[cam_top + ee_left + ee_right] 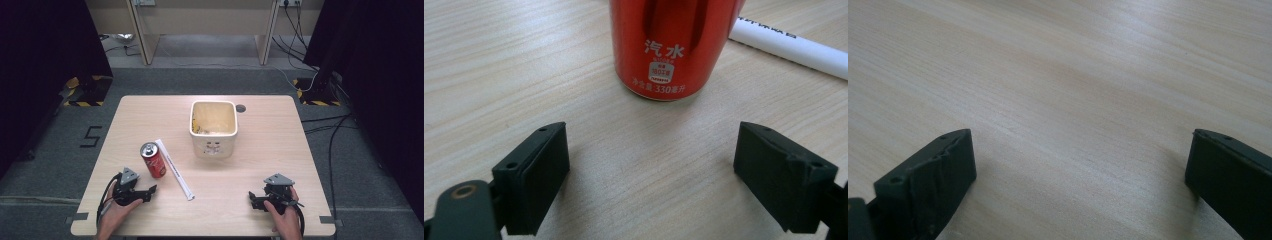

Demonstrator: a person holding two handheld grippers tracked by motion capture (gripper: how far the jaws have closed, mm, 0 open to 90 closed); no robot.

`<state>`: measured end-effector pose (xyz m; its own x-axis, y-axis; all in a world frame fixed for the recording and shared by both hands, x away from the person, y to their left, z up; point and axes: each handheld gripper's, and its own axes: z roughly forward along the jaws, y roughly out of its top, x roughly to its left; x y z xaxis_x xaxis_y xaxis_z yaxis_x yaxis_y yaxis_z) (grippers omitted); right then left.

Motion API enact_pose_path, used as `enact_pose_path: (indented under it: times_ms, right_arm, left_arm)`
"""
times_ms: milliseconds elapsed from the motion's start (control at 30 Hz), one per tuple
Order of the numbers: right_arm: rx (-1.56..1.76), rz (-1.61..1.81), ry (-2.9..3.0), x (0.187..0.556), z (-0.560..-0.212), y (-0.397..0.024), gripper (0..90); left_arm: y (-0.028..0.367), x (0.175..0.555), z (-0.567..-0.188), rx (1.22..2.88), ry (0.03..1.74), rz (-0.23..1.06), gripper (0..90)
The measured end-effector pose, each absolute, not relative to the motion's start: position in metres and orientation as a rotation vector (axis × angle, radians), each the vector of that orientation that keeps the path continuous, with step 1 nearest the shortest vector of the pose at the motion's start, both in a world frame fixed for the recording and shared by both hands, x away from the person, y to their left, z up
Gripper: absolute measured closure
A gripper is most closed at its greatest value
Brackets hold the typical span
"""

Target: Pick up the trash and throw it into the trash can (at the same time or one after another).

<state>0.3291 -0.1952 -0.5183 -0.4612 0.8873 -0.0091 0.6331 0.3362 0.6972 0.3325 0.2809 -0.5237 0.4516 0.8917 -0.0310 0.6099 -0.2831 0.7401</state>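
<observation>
I'm keeping my left gripper (651, 165) spread wide with nothing in it, pointing right at the red can (671, 45) that's standing upright just ahead of the jaws. My right gripper (1080, 170) is gaping over bare table (260, 165), also empty. A white tube (174, 169) is lying beside the can, the cream bucket (213, 129) further back.

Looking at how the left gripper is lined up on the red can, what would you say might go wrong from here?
1. The red can stands upright just ahead of the open left gripper; a jaw tip that clips it could tip it over.
2. The white tube lies right beside the can, so a jaw sliding round that side might nudge it and set it rolling.
3. If the can goes to the cream bin, a low carry could knock its rim.
</observation>
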Motion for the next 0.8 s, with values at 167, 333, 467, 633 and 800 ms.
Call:
enact_pose_path:
  times_ms: [167,333,467,633,800]
  right_arm:
    - [1.34,0.894,2.219,0.3291,-0.5183,-0.1952,0.3]
    - [1.331,0.893,2.224,0.3292,-0.5183,-0.1956,0.3]
    - [1.334,0.894,2.223,0.3291,-0.5183,-0.1954,0.3]
    - [1.332,0.894,2.223,0.3292,-0.5183,-0.1955,0.3]
    - [1.334,0.894,2.224,0.3291,-0.5183,-0.1955,0.3]
  left_arm:
    - [0.281,0.3325,-0.5237,2.003,1.254,0.518,14.3]
    - [0.2824,0.332,-0.5233,1.992,1.259,0.509,15.2]
    - [0.286,0.3305,-0.5231,1.979,1.262,0.506,17.2]
    - [0.2874,0.3306,-0.5219,1.963,1.261,0.492,17.5]
    - [0.2859,0.3294,-0.5173,1.952,1.247,0.491,17.5]
